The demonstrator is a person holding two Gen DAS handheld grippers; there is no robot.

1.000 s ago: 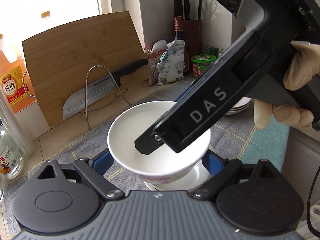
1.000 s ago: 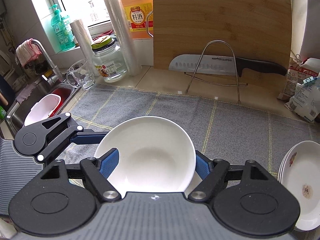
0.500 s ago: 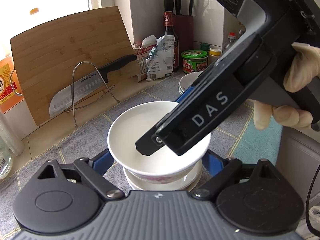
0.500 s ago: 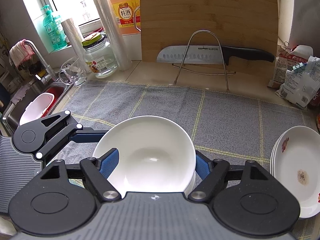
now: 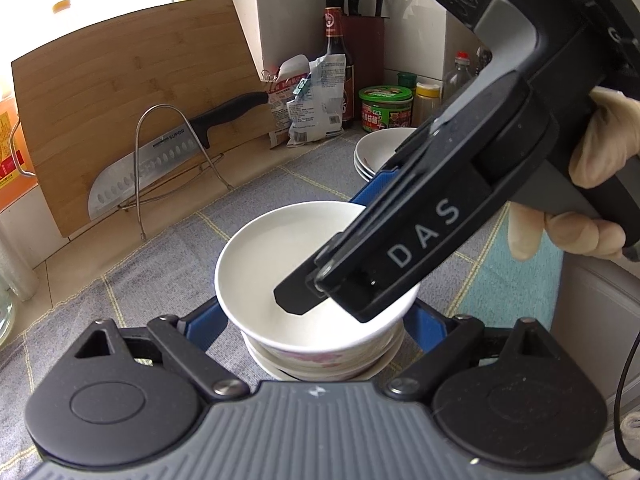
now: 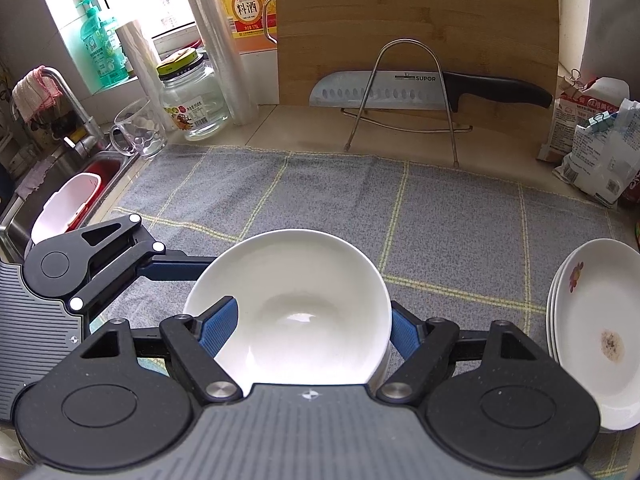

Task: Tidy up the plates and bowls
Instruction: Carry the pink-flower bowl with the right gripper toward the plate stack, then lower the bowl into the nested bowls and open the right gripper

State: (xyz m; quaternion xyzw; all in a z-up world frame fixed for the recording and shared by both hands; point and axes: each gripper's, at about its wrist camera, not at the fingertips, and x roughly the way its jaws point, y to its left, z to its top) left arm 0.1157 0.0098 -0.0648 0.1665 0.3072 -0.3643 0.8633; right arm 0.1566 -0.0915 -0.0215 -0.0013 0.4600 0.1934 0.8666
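Two grippers on bowl (image 5: 316, 264) | stack beneath (newly visible) | unmoved

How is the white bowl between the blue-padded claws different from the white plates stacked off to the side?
The deep white bowl has steep sides; the stacked white plates are shallow and wide. The bowl's inside looks clean and plain, while the top plate carries a small flower print and a brown stain. The bowl sits between the right gripper's blue pads, on top of other dishes; the plates lie untouched on the grey cloth. Both are glossy white crockery.
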